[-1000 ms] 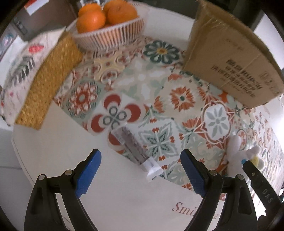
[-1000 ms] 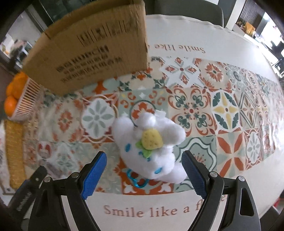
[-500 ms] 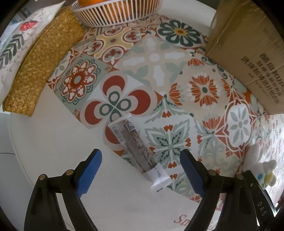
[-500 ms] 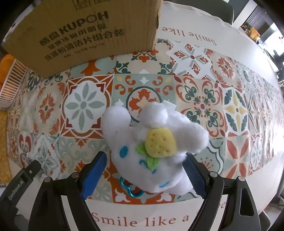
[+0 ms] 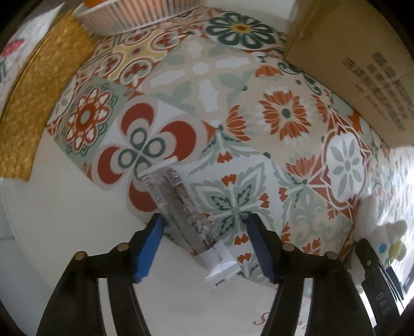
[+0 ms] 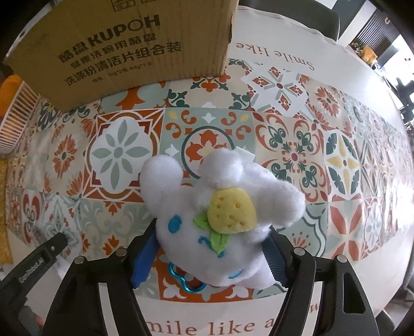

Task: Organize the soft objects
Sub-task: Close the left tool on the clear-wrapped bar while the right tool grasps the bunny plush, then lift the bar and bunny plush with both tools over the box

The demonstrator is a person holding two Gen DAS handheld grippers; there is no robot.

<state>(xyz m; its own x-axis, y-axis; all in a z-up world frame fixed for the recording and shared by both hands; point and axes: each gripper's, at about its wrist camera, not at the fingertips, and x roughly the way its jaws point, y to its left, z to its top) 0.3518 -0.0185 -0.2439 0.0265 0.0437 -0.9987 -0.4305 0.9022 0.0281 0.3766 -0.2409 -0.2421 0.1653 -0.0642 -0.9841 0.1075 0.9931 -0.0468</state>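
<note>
A white plush toy (image 6: 220, 214) with a yellow strawberry and a blue clip lies on the patterned tablecloth (image 6: 297, 144). My right gripper (image 6: 209, 256) points down over it. Its jaws are closing, and both blue pads (image 6: 145, 256) touch the toy's sides. In the left wrist view a clear-wrapped snack bar (image 5: 181, 204) lies slantwise on the cloth. My left gripper (image 5: 205, 245) straddles its near end with jaws closing. The left pad is at the wrapper's edge and the right pad stands apart from it. The plush toy (image 5: 380, 232) also shows at the right edge of that view.
A cardboard box (image 6: 129, 51) stands just behind the toy, and the same cardboard box (image 5: 362, 64) fills the left wrist view's upper right. A white basket (image 5: 134, 15) and a yellow woven mat (image 5: 38, 103) lie at the far left. The table's edge runs close on the near side.
Both grippers have sunk toward the table and their jaws have narrowed. The right pads now meet the plush toy's sides. The left pads have drawn in around the snack bar's near end.
</note>
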